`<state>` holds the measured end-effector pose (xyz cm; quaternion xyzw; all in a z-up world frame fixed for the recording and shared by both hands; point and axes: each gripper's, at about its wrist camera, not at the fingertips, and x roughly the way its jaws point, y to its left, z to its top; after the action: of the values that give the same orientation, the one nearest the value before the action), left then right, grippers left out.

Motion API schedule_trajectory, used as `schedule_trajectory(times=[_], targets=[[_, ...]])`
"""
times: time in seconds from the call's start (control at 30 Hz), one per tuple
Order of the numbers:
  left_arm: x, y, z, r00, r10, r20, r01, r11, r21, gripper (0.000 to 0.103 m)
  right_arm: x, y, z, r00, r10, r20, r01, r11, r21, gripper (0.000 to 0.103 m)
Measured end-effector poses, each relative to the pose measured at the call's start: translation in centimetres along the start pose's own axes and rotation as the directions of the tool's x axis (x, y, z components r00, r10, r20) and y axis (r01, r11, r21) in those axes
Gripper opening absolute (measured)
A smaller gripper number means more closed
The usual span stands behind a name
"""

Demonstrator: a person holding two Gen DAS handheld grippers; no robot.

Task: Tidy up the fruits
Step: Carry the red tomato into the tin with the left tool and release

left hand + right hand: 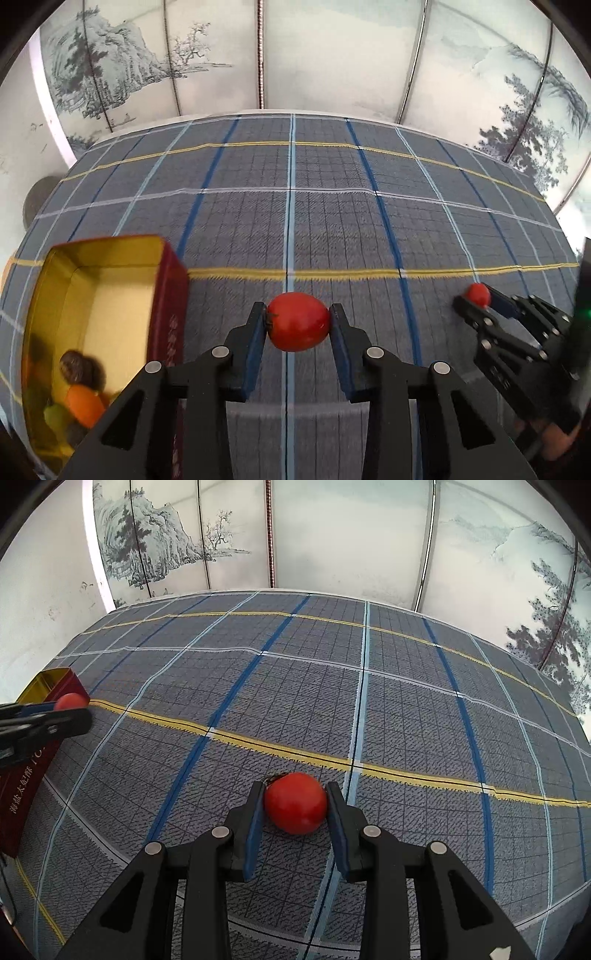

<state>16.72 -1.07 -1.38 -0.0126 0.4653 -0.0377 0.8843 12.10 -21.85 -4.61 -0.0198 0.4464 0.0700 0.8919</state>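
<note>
My left gripper (298,320) is shut on a red tomato (297,322), held a little above the plaid cloth. To its left stands an open red tin with a gold inside (122,291); several fruits lie in its near end, among them an orange one (84,405) and a brown one (75,369). My right gripper (295,802) is shut on a second red tomato (295,802) that rests on the cloth. In the left wrist view the right gripper (478,300) appears at the right with its tomato (477,294). In the right wrist view the left gripper (68,708) shows at the left edge.
A blue-grey plaid tablecloth (369,701) covers the table. A folding screen painted with an ink landscape (295,55) stands close behind the table's far edge. The red tin (48,690) sits at the table's left side.
</note>
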Motion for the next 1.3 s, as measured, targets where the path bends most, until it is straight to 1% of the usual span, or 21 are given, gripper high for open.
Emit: schedule_trajectory(times=[0.17,0.27,0.43,0.6,0.8,0.9,1.0,1.3], targets=[[-2.9,1.4,-1.5,1.0,-0.01,0.022,0.01,0.999,-0.031,0.035,-0.1,0.0,-0.1,1.0,-0.006,0.0,0.006,1.0,-0.004,0.031],[-4.6,2.8,-2.1,0.999,-0.003,0.035,0.005,0.998,-0.055,0.035,-0.1,0.0,-0.1,1.0,-0.007,0.0,0.007,1.0,-0.005,0.031],[-7.0,6.1,-3.2,0.997,0.037,0.063,-0.03,0.995,-0.1,0.035,-0.1,0.0,-0.1,1.0,-0.01,0.0,0.01,1.0,-0.006,0.031],[-7.9,10.0,-4.4,0.995,0.082,0.049,-0.074,0.986,-0.152,0.035,-0.1,0.0,-0.1,1.0,-0.012,0.0,0.012,1.0,-0.006,0.031],[-8.3,15.4,-5.9,0.992,0.123,0.012,-0.116,0.96,-0.255,0.035,-0.1,0.0,-0.1,1.0,-0.014,0.0,0.014,1.0,-0.007,0.031],[-8.5,16.9,-6.5,0.99,0.139,0.002,-0.133,0.951,-0.277,0.035,-0.1,0.0,-0.1,1.0,-0.013,-0.001,0.013,1.0,-0.007,0.031],[-8.3,17.5,-6.9,0.99,0.141,-0.01,-0.138,0.947,-0.289,0.035,-0.1,0.0,-0.1,1.0,-0.015,-0.001,0.015,1.0,-0.008,0.031],[-7.2,16.7,-8.8,0.994,0.097,-0.057,-0.109,0.958,-0.265,0.035,-0.1,0.0,-0.1,1.0,-0.016,-0.001,0.016,1.0,-0.008,0.031]])
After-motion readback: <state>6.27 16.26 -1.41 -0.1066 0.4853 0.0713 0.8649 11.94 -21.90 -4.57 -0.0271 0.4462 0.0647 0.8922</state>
